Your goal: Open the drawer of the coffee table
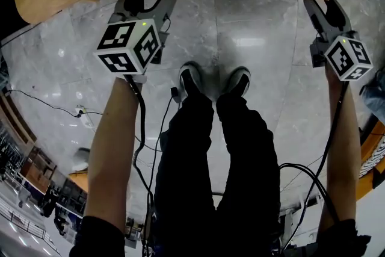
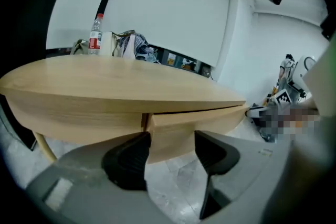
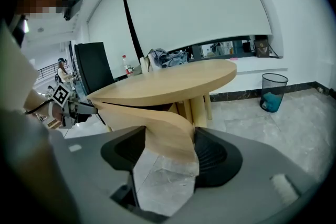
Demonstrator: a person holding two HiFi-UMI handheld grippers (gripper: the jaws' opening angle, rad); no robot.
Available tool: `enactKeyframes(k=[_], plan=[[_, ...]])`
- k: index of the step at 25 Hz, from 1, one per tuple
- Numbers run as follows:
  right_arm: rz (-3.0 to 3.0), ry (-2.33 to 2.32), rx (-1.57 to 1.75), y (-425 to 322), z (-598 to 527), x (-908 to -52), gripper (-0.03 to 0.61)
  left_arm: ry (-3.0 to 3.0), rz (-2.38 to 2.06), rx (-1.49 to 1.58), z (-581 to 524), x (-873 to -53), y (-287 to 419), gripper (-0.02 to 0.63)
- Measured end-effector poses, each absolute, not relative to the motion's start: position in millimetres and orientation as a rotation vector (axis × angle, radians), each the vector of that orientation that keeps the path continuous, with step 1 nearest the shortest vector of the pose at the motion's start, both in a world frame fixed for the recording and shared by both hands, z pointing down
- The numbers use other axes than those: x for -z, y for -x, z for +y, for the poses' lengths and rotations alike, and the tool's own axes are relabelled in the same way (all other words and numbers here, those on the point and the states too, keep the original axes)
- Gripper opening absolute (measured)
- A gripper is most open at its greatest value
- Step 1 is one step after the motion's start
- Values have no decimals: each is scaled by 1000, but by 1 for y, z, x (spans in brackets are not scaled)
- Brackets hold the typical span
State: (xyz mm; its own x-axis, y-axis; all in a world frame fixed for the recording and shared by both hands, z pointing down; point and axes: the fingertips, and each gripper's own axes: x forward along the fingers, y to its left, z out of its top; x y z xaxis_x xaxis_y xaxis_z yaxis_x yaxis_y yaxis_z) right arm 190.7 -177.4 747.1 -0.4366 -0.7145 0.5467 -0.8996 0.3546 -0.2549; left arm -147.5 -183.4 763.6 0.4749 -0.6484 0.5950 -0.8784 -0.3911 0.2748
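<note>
- Drawer (image 2: 199, 118): curved wooden front under the table's (image 2: 105, 76) near edge, slightly ajar.
- Left hand-held gripper (image 2: 170, 152): jaws wide apart, framing the drawer's left end.
- Right hand-held gripper (image 3: 168, 152): jaws apart, the drawer's right end between them.

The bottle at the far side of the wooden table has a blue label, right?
Not quite. The bottle has a red label, not a blue one, as the left gripper view shows. It does stand at the far side of the wooden table.
</note>
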Motion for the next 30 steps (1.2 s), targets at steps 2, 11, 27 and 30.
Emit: enactKeyframes(k=[2, 11, 27, 30], plan=[[-2283, -1419, -759, -191, -169, -747, 285, -2147, -1269, -567, -174, -764, 147, 281], [-2226, -1351, -820, -190, -105, -752, 288, -2053, -1232, -667, -107, -768, 146, 281], [-2134, -1279, -880, -188, -53, -757, 288, -1971, -1140, -786, -54, -772, 145, 282], [-2111, -1248, -876, -188, -51, -766, 288, -1959, -1130, -817, -52, -781, 145, 282]])
